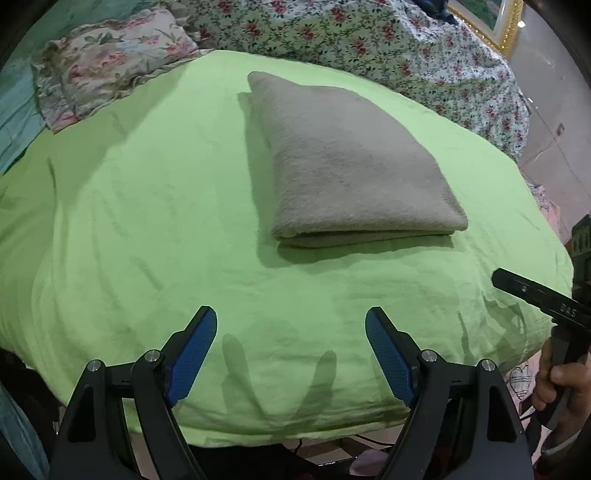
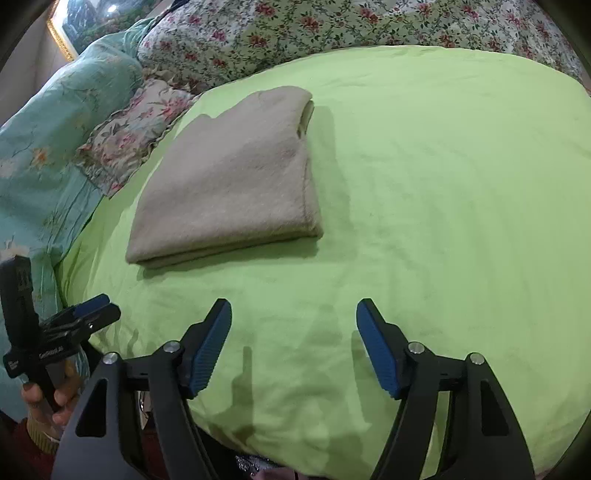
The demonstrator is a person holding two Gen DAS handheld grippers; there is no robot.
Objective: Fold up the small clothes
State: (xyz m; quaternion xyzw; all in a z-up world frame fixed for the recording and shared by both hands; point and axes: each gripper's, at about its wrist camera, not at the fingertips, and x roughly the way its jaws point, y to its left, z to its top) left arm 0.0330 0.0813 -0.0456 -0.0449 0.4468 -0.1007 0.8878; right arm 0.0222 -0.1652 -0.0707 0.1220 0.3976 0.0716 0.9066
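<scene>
A folded beige garment (image 1: 354, 162) lies flat on the green sheet (image 1: 147, 221) of the bed, toward its far edge near the floral bedding (image 1: 369, 33). The left gripper (image 1: 290, 332) and right gripper (image 2: 293, 325) hover over the near edge, jaws wide apart and holding nothing.
</scene>
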